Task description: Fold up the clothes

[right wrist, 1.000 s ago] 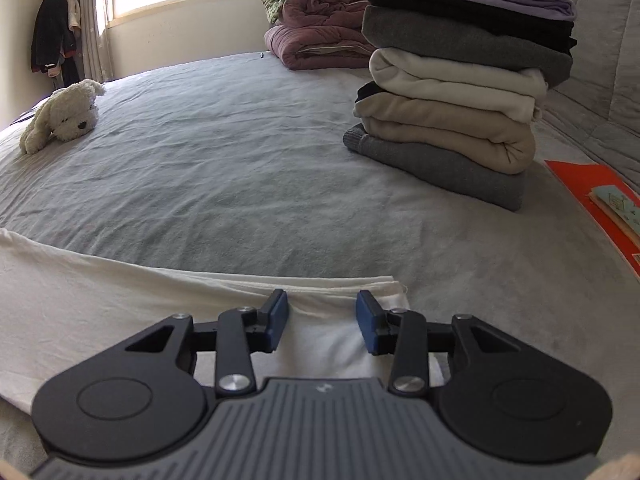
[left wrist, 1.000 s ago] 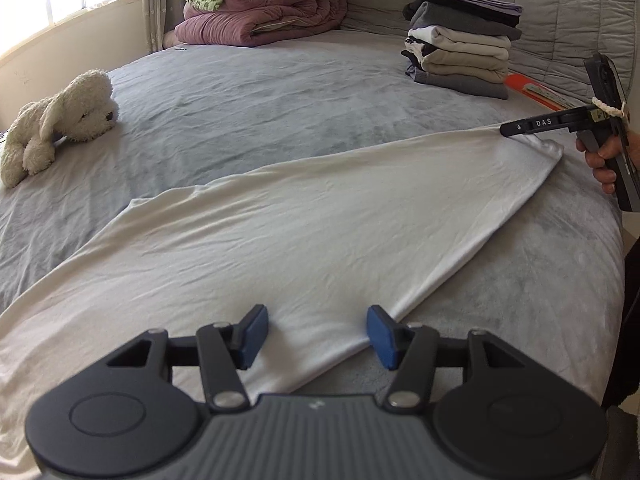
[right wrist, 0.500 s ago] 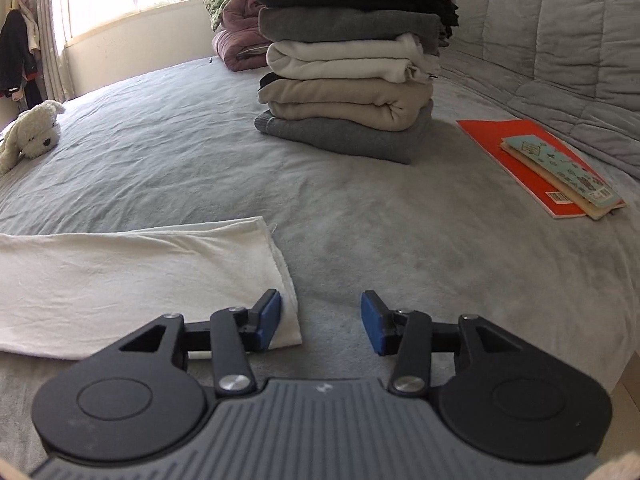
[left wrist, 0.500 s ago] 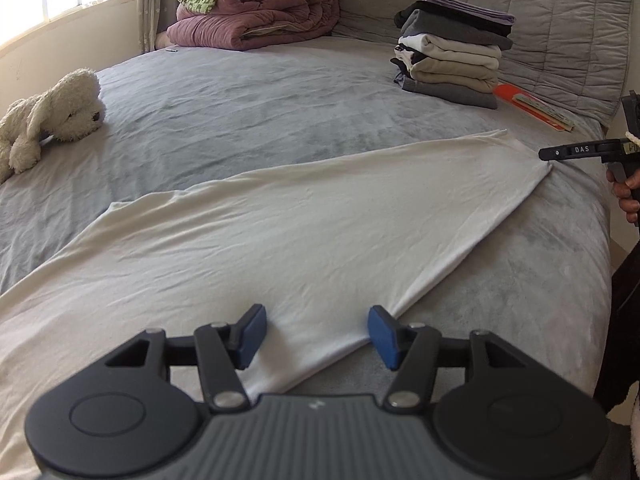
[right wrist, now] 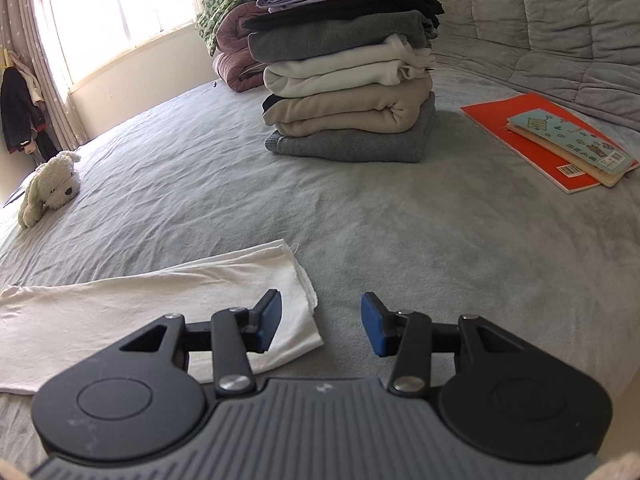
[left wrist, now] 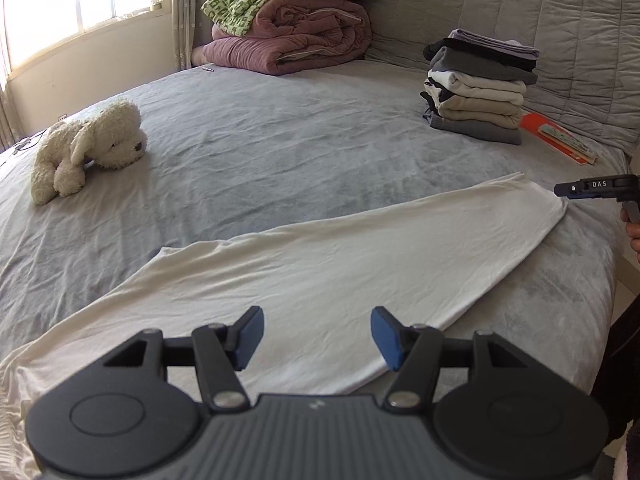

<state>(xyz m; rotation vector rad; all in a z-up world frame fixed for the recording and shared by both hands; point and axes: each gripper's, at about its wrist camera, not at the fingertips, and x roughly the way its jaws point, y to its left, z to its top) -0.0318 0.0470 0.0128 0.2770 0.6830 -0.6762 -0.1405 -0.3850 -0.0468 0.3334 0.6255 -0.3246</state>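
A long white garment (left wrist: 328,264) lies flat on the grey bed (left wrist: 260,152), folded into a narrow strip. It is the landmark for everything else here. The left gripper (left wrist: 317,334) hovers over the near end of the garment, and its two blue pads stand wide apart with nothing between them. The right gripper (right wrist: 321,324) is at the far narrow end of the garment. Its fingers are also spread and they hold nothing; the left pad is over the corner of the cloth, while the right pad is over bare bed just beside that corner. In the left wrist view the same right gripper (left wrist: 560,191) shows from the side, with its tip just at the garment's far corner, and part of a hand (left wrist: 633,230) holds its handle.

Beyond the garment's far end stands a stack of folded clothes (right wrist: 348,68), well apart from it. Next to the stack, on the side away from the garment, lies an orange book (right wrist: 532,132) with a smaller booklet (right wrist: 572,146) on top. A white plush dog (left wrist: 86,144) lies on the bed far from the garment, toward the window. Rolled blankets (left wrist: 292,36) are piled at the head of the bed.
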